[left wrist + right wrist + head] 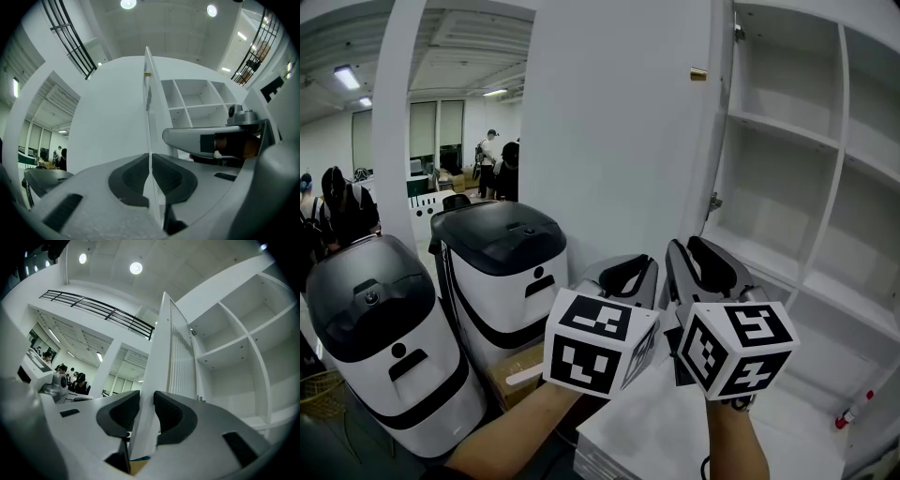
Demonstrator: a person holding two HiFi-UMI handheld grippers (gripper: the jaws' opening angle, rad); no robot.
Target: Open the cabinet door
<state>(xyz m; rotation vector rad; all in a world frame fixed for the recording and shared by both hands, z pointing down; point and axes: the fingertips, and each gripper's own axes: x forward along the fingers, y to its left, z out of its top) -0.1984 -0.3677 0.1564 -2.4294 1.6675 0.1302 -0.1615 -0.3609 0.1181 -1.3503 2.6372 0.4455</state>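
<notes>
- Room: an open white hall with ceiling strip lights point(345, 75) at 10 o'clock in the head view. A broad white column point(394, 122) stands in front of them, and people point(492, 155) are far back beyond it.
- Cabinet point(834, 141): white, with bare shelves filling 1 to 4 o'clock.
- Cabinet door point(619, 131): at 12 o'clock, swung well out from the carcass and hanging on hinges point(712, 202) along its right side. A small brass fitting point(698, 73) sits near its top.
- Two white machines with black lids point(384, 347) stand side by side at 8 to 9 o'clock.
- Surface: a white slab point(647, 427) lies flat at 6 o'clock, under both grippers.
- Left gripper point(150, 178): clamped on the door's edge, which runs between its pads.
- Right gripper point(143, 413): the door's edge is between its pads, with no gap showing on either face.
- A red-capped item point(853, 411) lies on the lowest shelf at 4 o'clock.
</notes>
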